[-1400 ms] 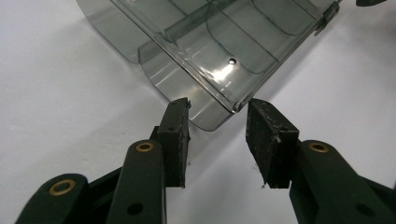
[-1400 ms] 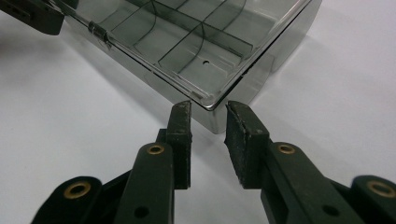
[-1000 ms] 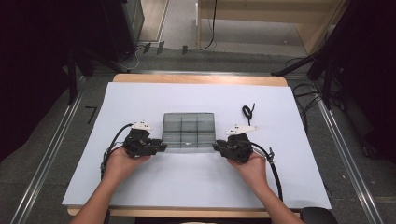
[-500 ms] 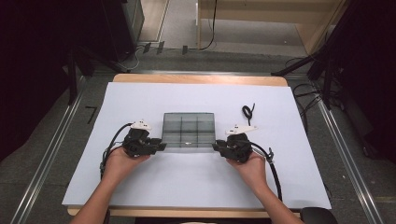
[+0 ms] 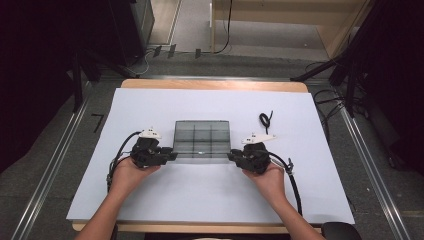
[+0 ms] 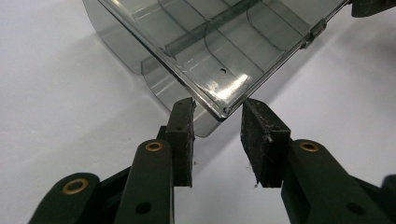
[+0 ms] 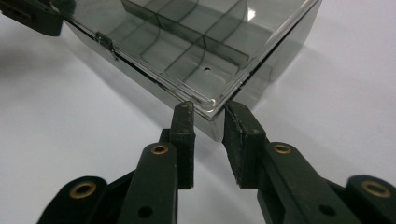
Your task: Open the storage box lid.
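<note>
Pinching box (image 6: 219, 51) corners: left gripper (image 6: 217, 140), right gripper (image 7: 208, 140); high view adds black cord (image 5: 265, 120).

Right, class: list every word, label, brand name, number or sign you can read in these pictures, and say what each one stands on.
None: no readable text shows in any view.
The clear divided box bears no label, brand or number; nor does it in either gripper view.
The white table cover is plain.
The left tongs and right tongs carry no markings.
A small black angle mark on the floor is a shape, not a letter.
</note>
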{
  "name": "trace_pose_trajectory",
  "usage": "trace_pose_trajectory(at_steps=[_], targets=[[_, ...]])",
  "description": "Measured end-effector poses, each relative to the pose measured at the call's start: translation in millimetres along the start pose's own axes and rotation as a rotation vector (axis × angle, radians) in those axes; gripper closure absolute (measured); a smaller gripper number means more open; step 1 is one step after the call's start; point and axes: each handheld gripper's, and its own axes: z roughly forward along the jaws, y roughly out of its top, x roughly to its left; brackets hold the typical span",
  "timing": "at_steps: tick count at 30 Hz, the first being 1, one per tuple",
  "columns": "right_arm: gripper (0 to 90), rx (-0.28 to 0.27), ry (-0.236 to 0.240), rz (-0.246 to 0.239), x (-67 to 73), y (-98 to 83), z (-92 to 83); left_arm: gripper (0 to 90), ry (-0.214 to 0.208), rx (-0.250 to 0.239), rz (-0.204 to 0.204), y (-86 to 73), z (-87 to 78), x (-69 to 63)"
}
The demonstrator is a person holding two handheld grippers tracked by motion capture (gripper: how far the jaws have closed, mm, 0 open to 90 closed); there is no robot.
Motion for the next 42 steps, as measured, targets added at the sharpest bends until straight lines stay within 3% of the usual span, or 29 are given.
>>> trace_pose_trajectory(at_steps=[29,42], targets=[[68.8,-0.045,-0.001,-0.031,2.5,9.8,-0.5,53.1,0.039,-0.064,0.03,10.6,3.6,-8.2],[60.6,-0.06,-0.008,-0.034,2.4,16.5,3.4,44.5,0.051,-0.085,0.008,15.8,7.3,-7.6]])
